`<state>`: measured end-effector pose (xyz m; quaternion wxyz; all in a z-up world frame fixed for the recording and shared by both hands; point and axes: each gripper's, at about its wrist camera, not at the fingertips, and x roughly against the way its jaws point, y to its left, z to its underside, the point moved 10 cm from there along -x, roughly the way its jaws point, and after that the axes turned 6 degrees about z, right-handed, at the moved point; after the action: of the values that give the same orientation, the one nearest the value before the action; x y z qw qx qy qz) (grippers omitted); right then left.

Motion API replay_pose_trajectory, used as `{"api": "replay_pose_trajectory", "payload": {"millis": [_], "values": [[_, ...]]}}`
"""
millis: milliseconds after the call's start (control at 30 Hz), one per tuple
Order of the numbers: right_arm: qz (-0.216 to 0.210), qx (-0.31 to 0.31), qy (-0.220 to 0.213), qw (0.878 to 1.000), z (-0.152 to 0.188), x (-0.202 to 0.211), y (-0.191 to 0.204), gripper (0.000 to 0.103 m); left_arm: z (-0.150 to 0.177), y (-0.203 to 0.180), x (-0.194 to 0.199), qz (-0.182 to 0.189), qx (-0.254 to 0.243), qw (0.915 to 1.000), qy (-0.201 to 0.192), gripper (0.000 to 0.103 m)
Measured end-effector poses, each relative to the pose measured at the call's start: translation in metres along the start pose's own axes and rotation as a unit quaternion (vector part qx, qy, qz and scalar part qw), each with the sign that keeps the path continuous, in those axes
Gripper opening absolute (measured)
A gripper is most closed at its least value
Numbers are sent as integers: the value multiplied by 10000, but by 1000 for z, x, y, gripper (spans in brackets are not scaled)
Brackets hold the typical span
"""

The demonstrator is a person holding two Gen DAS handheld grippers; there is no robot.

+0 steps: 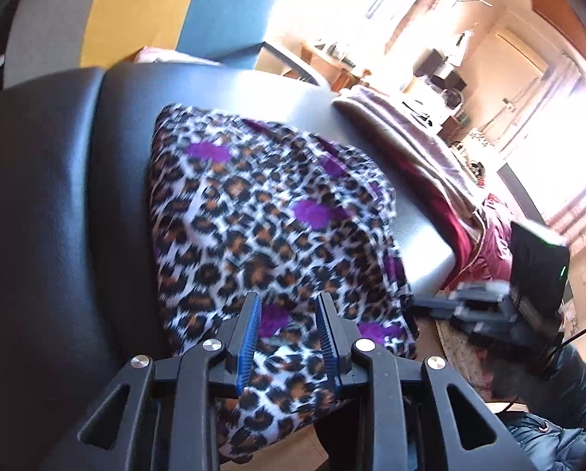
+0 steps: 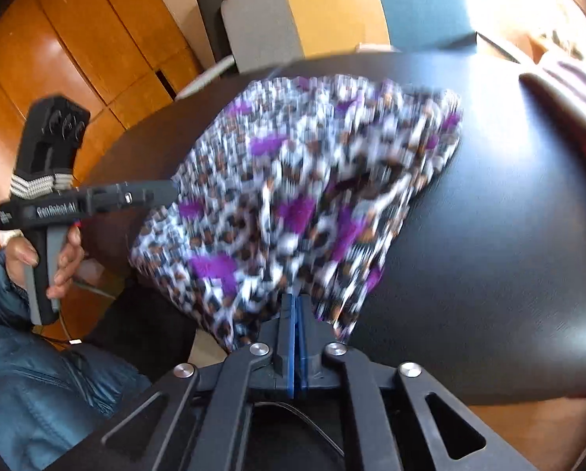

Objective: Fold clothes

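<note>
While the leopard-print garment [image 2: 293, 204] is lying on the dark table [image 2: 508, 235], stretching from bottom centre toward the upper right of the frame, the right gripper [image 2: 296, 306] is pinching its near hem shut; the left gripper [image 1: 289, 306] is hanging part-open over the near edge, its pads apparently not pressing the cloth.

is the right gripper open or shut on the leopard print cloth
Shut on it: the right gripper has its blue pads pressed together with the leopard print cloth's near edge pinched between them.
</note>
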<state>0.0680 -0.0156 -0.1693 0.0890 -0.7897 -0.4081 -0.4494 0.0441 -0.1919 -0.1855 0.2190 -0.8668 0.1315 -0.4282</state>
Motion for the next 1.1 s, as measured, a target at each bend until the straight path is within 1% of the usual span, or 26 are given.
{"api": "replay_pose_trajectory", "payload": {"millis": [67, 100, 133, 167, 233, 300, 367, 400, 467, 500, 533, 567, 600, 667, 733, 800, 833, 933, 1033, 1100], "values": [[126, 85, -338, 9993, -27, 14, -1, 8, 1, -3, -5, -42, -95, 9999, 70, 29], [197, 152, -519, 9983, -40, 19, -1, 15, 3, -5, -8, -48, -135, 9998, 119, 29], [276, 236, -668, 9971, -54, 20, 1, 17, 5, -8, -13, -43, -174, 9997, 183, 29], [366, 317, -768, 9959, -67, 17, 3, 18, 7, -11, -18, -39, -217, 9994, 253, 29], [537, 414, -863, 9940, -85, 8, 4, 18, 13, -16, -28, -47, -301, 9987, 400, 29], [694, 380, -871, 9931, -103, -13, 1, 20, 23, -18, -35, -99, -387, 9980, 488, 30], [971, 239, -755, 9921, -106, -35, -10, 24, 28, -20, -34, -180, -553, 9975, 396, 32], [1134, 165, -688, 9910, -106, -46, -16, 28, 30, -21, -35, -225, -620, 9971, 385, 32], [1467, -19, -474, 9880, -93, -61, -35, 28, 34, -22, -35, -246, -668, 9968, 372, 32], [1524, -40, -585, 9866, -88, -62, -42, 27, 35, -23, -34, -242, -679, 9967, 363, 32], [1492, 35, -846, 9852, -85, -59, -43, 27, 35, -23, -34, -234, -685, 9968, 352, 32], [1507, 114, -965, 9838, -83, -58, -44, 27, 32, -22, -32, -235, -659, 9971, 313, 32], [1518, 166, -1036, 9828, -83, -57, -44, 27, 27, -21, -28, -244, -606, 9976, 250, 32], [1553, 243, -996, 9825, -87, -58, -44, 27, 14, -17, -17, -223, -485, 9986, 49, 31], [1519, 256, -986, 9831, -92, -60, -48, 27, -16, -14, -1, -109, -347, 9986, -380, 31], [1460, 240, -973, 9842, -98, -63, -50, 28, -48, -7, 5, -188, -260, 9975, -635, 32], [1433, 232, -963, 9847, -100, -64, -51, 28, -60, 0, 3, -304, -202, 9971, -671, 32], [1352, 241, -957, 9859, -107, -66, -54, 28, -90, 27, -17, -737, 74, 9954, -606, 32], [1275, 260, -979, 9866, -107, -78, -53, 28, -101, 47, -45, -1073, 342, 9927, -438, 32], [1228, 252, -992, 9871, -108, -81, -54, 28, -103, 53, -59, -1312, 266, 9901, -411, 32]]}}
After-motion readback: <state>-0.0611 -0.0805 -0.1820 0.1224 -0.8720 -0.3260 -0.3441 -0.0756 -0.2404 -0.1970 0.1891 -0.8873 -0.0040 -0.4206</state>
